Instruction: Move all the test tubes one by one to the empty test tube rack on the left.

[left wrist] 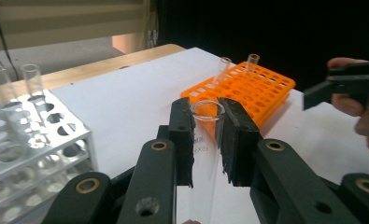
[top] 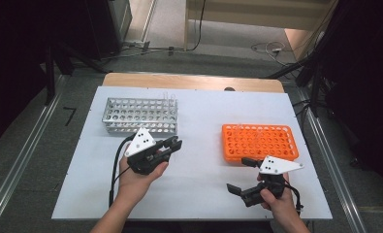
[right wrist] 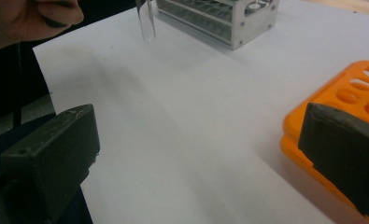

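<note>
My left gripper (left wrist: 209,112) is shut on a clear glass test tube (left wrist: 204,144), which stands upright between the pads with its open rim just above them. In the high view the left gripper (top: 173,143) hovers just in front of the silver metal rack (top: 140,115), which holds a few tubes at its far corner. My right gripper (top: 240,175) stands open with nothing between its wide-spread jaws, close to the near edge of the orange rack (top: 258,141). The orange rack (left wrist: 252,88) carries two tubes (left wrist: 252,61) at its far side. In the right gripper view the held tube's (right wrist: 146,21) lower end hangs above the board.
Both racks sit on a white board (top: 203,116) laid over a wooden table (top: 189,81). A bare stretch of board lies between the racks. Metal rails (top: 19,160) run along both sides, and cables lie on the floor beyond the table.
</note>
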A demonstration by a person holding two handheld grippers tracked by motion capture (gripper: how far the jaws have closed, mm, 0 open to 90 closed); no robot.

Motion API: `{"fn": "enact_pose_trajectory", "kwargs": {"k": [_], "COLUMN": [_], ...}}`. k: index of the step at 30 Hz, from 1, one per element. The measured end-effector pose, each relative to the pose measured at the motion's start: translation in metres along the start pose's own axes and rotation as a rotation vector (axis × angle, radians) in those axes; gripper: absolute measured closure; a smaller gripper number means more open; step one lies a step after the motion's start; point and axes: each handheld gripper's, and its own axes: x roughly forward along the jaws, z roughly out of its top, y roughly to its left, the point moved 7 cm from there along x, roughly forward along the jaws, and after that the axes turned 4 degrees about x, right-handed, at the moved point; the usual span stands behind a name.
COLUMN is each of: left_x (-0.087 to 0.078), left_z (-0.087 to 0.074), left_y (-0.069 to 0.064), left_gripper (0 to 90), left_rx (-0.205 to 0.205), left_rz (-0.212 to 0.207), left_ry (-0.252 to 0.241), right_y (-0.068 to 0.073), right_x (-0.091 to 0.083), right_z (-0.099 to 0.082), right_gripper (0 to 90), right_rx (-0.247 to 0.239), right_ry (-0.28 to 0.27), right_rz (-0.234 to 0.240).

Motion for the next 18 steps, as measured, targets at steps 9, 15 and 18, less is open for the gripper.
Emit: {"fn": "enact_pose_trajectory", "kwargs": {"k": [9,15,18], "left_x": [0.005,0.01,0.013], "left_z": [0.007,0.013,0.017], "left_y": [0.03,0.05,0.059], "left_gripper": [75.8,75.8,75.8], "left_rx": [-0.018,-0.03,-0.04], "left_rz": [0.049,0.073,0.085], "left_ry": [-0.01,-0.013,-0.017], "right_y": [-0.019,-0.028,-0.031], "right_x": [-0.019,-0.029,-0.032], "right_z": [-0.012,-0.02,-0.022], "right_gripper": [0.0,0.0,0.0], "right_rx": [0.03,0.048,0.051], "right_ry": [-0.001,-0.003,-0.002], "right_rz": [-0.058,-0.071,-0.074]}}
